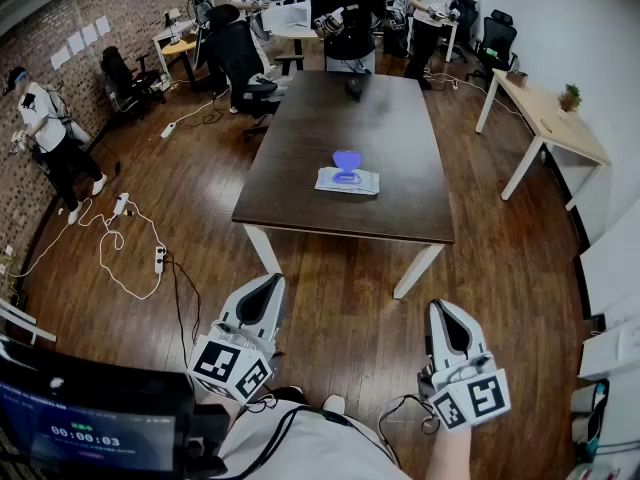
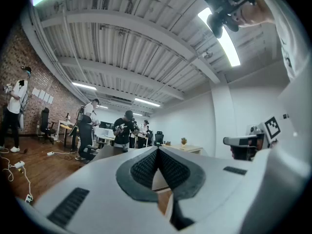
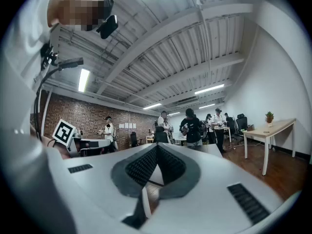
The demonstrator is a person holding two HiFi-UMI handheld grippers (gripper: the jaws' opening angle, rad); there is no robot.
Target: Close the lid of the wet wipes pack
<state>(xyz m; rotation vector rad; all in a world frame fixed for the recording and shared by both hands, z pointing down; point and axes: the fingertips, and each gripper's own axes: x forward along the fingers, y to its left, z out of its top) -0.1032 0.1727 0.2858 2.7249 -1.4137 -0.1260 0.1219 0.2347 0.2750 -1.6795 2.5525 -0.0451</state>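
Wet wipes pack (image 1: 347,180) lay by the table's (image 1: 330,118) near edge, blue lid (image 1: 347,160) standing open. My left gripper (image 1: 270,282) and right gripper (image 1: 441,313) hung well short, both closed, empty. I judged 1 closed tip should press the lid flat.

The wet wipes pack (image 1: 347,181) is white with a bluish tinge, its lid (image 1: 347,160) bright blue. The table (image 1: 300,158) under it is dark brown on white legs, and the floor (image 1: 330,308) is reddish-brown wood planks. Nearer, the left gripper (image 1: 272,280) and right gripper (image 1: 437,308) are pale grey with black ribbed pads (image 2: 144,169). Their marker cubes (image 1: 232,366) carry black-and-white squares. The far left wall (image 1: 60,18) is red-brown brick, and the desk (image 1: 548,118) at right is light wood.
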